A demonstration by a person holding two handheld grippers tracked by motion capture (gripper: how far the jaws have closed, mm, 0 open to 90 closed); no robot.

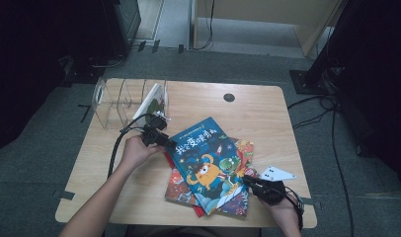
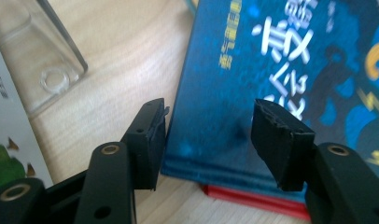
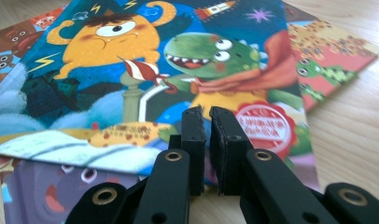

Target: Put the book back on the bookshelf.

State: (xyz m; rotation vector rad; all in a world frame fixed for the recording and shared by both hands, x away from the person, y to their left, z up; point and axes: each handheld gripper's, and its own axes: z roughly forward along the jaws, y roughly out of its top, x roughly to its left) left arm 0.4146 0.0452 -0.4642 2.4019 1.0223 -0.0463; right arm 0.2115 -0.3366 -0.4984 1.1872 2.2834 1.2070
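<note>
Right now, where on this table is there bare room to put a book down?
The far right of the table, between the round grommet and the right edge, is bare wood. The near left corner, left of the person's forearm, is free too. The middle is crowded by the book pile; the clear rack takes the far left.

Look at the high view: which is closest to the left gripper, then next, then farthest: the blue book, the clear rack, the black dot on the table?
1. Blue book, right beside it.
2. Clear rack, just behind.
3. Black dot, far back right.
</note>
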